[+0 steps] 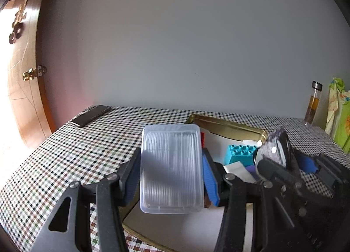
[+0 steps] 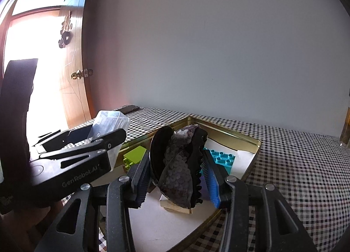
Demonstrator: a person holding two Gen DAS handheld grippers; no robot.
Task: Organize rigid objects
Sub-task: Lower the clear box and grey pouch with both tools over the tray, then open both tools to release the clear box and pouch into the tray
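Note:
My left gripper (image 1: 170, 171) is shut on a clear plastic box (image 1: 171, 168) and holds it above the near end of a gold metal tray (image 1: 229, 126). The box also shows in the right wrist view (image 2: 109, 124). My right gripper (image 2: 175, 171) is shut on a black hair clip with a dark sequinned front (image 2: 178, 164), held over the tray (image 2: 251, 140). In the tray lie a teal toy brick (image 2: 224, 158), a lime green brick (image 2: 134, 154), a small wooden block (image 2: 175, 207) and a purple piece. White paper lines the tray.
The table has a checked cloth (image 1: 76, 153). A dark phone (image 1: 90, 115) lies at its far left corner. A glass bottle with amber liquid (image 1: 312, 103) and a green bag (image 1: 339, 116) stand at the far right. A wooden door (image 2: 74, 77) is left.

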